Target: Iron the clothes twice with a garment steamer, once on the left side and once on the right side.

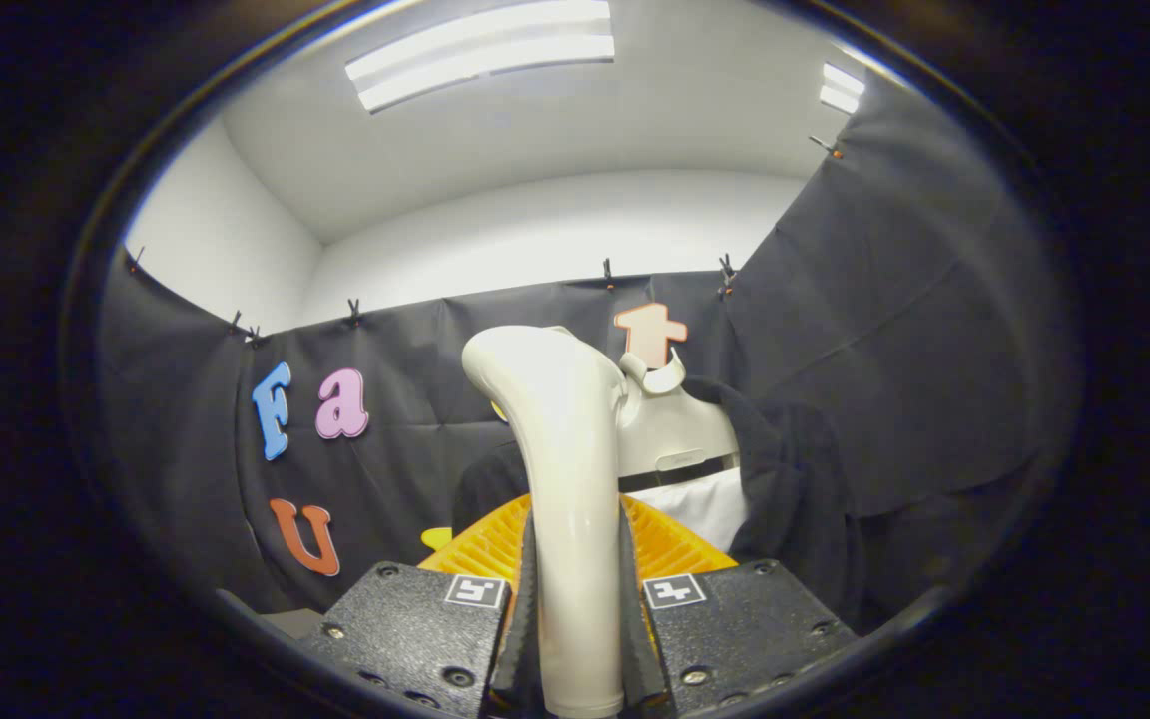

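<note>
**Garment steamer clamped in the claw, garment just beyond**

Garment steamer [575,499] stands upright between the two fingers of the claw [575,639], its cream handle rising from them and curving over to a rounded top. Both fingers [527,609] press on the handle from either side, so the claw is clamped on it.

Left of the handle, the black cloth wall [385,469] hangs behind, pinned along its upper edge by small clips. Directly behind the handle, a ribbed orange part [490,544] fans out to both sides, just ahead of the fingers. Right of the handle sits a pale hanger piece [670,429] with a hook at its top. Below it a strip of white fabric [710,504] shows, and a dark garment [795,479] drapes over its right side, beyond the fingers. Overhead, a ceiling light [480,55] glows.
</note>
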Demonstrator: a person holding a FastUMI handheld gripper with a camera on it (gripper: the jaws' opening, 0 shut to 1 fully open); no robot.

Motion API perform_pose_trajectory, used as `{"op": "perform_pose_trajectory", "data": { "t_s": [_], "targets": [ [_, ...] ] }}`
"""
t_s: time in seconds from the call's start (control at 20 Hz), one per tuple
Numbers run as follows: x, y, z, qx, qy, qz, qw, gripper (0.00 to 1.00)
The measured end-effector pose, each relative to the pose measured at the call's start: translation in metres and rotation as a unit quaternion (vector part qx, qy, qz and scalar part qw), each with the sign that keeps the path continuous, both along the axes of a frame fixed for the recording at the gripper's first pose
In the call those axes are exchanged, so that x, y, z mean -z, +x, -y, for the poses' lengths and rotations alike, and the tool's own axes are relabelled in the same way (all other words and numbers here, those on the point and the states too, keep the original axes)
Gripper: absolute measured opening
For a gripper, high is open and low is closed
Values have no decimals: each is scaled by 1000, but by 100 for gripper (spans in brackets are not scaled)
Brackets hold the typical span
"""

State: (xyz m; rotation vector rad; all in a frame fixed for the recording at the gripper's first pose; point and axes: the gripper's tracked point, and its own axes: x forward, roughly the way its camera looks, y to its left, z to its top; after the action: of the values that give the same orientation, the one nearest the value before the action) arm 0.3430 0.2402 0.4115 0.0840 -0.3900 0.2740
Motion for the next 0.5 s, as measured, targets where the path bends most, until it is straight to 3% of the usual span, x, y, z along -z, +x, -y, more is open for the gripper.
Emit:
{"op": "perform_pose_trajectory", "data": {
  "t_s": [0.5],
  "targets": [
    [52, 25, 2, 29, -30, -37, 998, 37]
  ]
}}
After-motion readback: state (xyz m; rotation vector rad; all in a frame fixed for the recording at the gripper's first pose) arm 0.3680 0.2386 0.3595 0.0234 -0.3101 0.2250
